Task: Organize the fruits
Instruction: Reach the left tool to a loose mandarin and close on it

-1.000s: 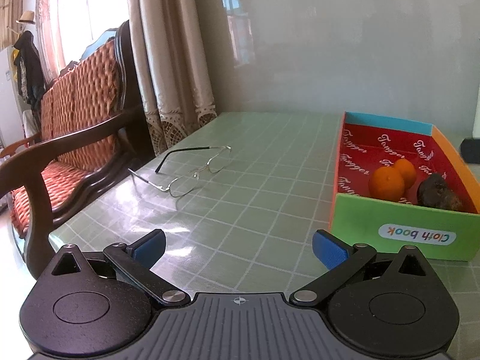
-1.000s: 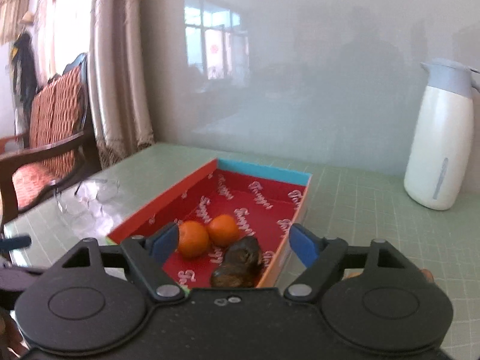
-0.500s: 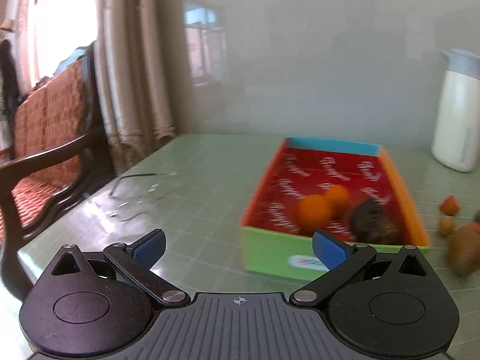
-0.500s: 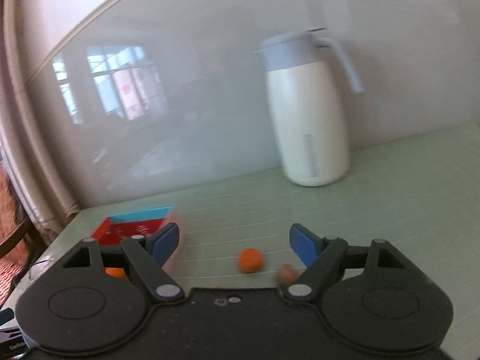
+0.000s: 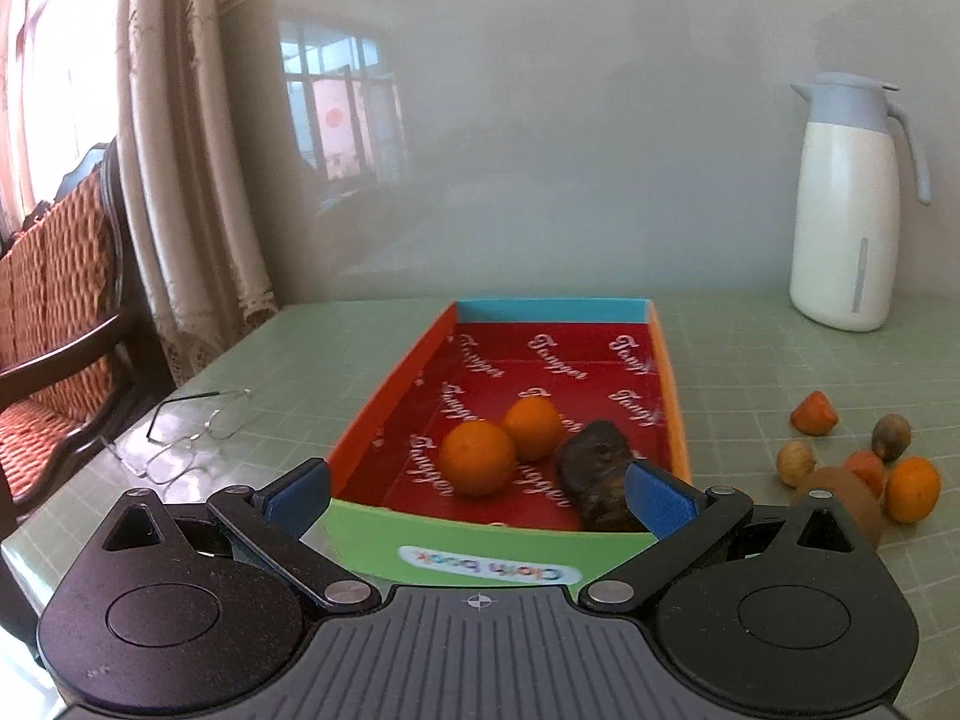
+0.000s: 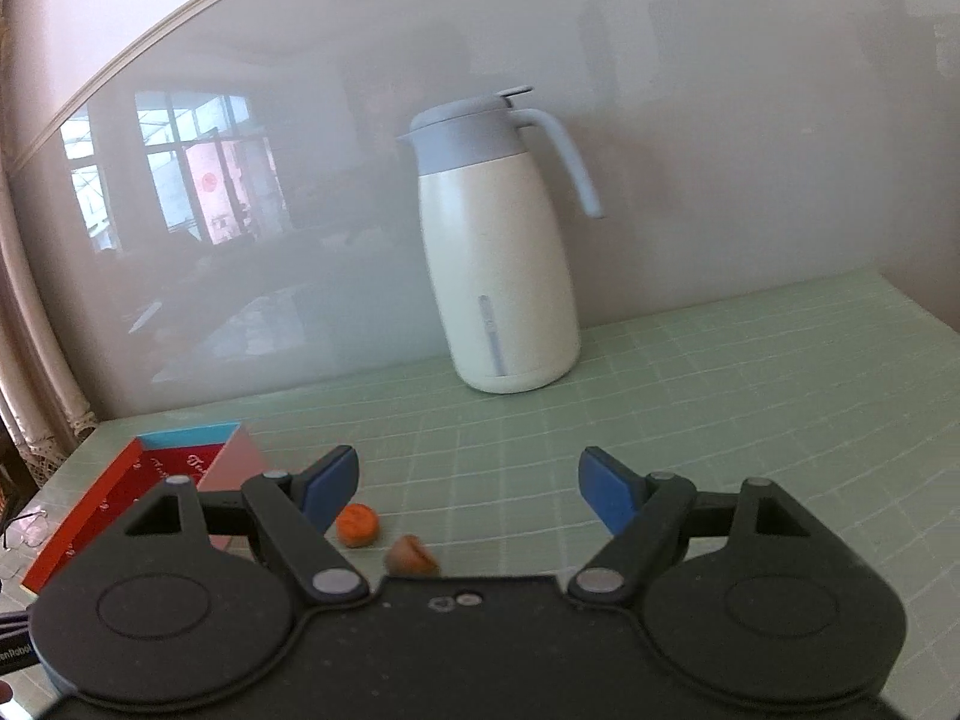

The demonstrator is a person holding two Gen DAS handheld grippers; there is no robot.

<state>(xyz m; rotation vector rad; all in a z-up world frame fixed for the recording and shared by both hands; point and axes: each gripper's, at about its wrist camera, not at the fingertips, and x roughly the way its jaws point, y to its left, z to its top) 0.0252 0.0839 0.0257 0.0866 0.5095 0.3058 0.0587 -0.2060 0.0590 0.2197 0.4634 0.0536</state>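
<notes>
We are holding the left hand-held gripper (image 5: 477,483) wide open and empty at the near end of the box (image 5: 384,531), its two blue fingers straddling the green front wall; inside the box two oranges (image 5: 477,459) are sitting side by side, touching, with a dark lumpy fruit (image 5: 600,471) just right of them, its long axis running roughly away from us.

The loose fruits (image 5: 852,468) are lying on the tabletop (image 5: 750,360) to the right of the box, well clear of its orange wall; among them we are seeing an orange (image 5: 912,489), two small orange-red pieces, two small brownish ones and a larger brown fruit partly hidden behind the gripper body.

We are keeping the right hand-held gripper (image 6: 468,483) wide open too, with nothing in it; a small orange-red fruit (image 6: 357,526) is lying just beside its left finger, low and left of centre, and a brownish fruit (image 6: 411,553) is sitting nearer us, half cut off by the gripper body; the box is off to its left.

We are judging the right one the nearer, with the fruit below and slightly left of its fingers, so a downward reach is called for.

A white jug (image 6: 498,258) is standing well behind.
</notes>
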